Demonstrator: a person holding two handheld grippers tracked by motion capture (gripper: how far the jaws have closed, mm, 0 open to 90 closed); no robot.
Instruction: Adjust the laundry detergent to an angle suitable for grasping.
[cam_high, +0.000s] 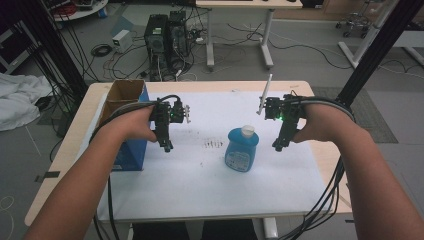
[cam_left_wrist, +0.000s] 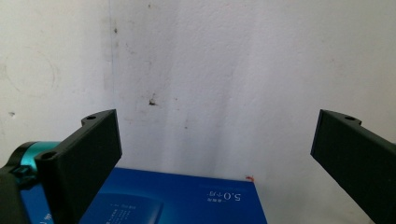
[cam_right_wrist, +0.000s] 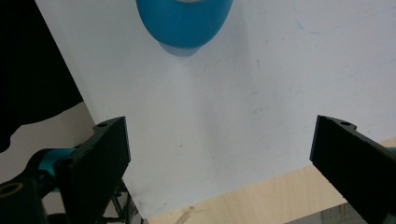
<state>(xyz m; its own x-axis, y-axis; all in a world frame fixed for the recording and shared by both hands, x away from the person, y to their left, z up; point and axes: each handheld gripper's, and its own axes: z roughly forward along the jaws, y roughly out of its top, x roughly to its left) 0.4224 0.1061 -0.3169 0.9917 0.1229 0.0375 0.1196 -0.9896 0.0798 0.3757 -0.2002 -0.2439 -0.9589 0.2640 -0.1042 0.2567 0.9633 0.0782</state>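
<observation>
Wide-spread claw (cam_right_wrist: 219, 154) below blue bottle (cam_right_wrist: 184, 21)

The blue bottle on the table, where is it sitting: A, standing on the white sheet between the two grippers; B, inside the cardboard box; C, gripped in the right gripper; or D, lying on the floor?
A: the blue bottle stands on the white sheet, between the left gripper and the right gripper, both open.

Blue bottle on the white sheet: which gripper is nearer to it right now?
Right. The right gripper hangs open just beside the blue bottle; the left gripper is farther off, open, next to the blue box.
</observation>
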